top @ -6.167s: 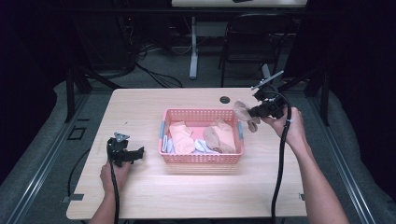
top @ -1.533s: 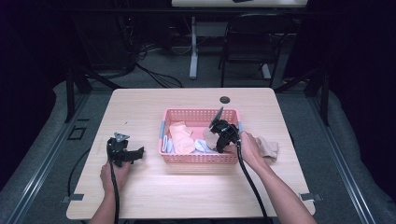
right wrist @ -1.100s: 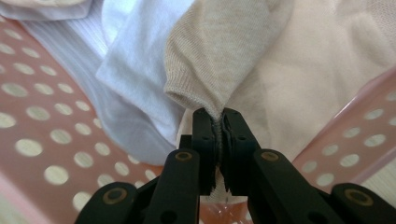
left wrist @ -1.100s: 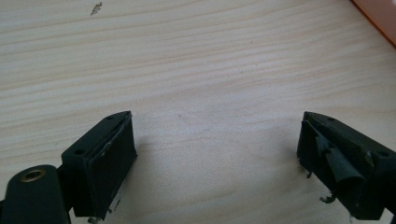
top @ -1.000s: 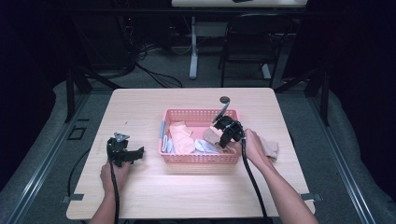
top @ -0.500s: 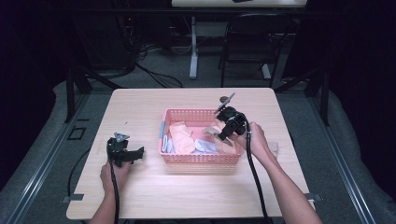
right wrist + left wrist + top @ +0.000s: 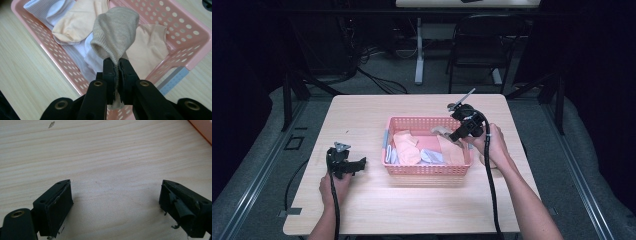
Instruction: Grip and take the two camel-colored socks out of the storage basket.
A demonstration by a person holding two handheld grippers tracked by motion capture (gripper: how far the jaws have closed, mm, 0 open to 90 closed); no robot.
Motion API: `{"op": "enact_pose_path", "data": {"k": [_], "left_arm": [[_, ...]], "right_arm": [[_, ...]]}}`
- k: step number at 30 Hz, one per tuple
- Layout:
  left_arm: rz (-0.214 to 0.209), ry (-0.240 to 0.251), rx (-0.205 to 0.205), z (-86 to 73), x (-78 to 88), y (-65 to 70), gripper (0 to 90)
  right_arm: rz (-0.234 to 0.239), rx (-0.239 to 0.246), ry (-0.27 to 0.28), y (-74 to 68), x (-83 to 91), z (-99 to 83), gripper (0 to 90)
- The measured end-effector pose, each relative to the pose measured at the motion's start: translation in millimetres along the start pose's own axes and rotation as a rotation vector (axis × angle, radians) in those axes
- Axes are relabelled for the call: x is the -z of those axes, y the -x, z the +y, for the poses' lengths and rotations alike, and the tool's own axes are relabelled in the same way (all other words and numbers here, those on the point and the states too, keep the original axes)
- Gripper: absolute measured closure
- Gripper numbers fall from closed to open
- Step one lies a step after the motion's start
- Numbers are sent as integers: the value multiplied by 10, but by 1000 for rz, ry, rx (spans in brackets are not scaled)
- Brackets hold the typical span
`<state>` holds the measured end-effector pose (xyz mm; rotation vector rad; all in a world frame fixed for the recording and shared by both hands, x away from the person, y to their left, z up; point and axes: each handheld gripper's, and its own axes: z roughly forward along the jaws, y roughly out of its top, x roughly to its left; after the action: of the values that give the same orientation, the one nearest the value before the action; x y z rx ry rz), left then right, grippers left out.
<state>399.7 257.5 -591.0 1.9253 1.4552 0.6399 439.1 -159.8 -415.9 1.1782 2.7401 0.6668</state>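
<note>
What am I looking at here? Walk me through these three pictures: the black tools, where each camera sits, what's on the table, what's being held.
A person sits at a wooden table and works a hand-held tool with two black jaws in each hand. The high view looks down from above; each of the other two cameras rides on one tool and looks along its jaws. The left gripper rests low over bare tabletop, jaws wide apart, holding nothing. The right gripper is shut on a beige sock, pinched at its edge and hanging over a pink basket. That perforated basket stands mid-table and holds more socks: peach ones and white ones.
</note>
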Motion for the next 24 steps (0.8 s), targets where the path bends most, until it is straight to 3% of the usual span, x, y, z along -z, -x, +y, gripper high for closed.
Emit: {"op": "enact_pose_path", "data": {"k": [11, 24], "left_arm": [[0, 0, -1, 0, 0, 0, 110], [1, 2, 2, 0, -1, 3, 110]], "right_arm": [[-30, 16, 45, 20, 315, 8, 849], [-59, -24, 91, 157, 551, -147, 849]]}}
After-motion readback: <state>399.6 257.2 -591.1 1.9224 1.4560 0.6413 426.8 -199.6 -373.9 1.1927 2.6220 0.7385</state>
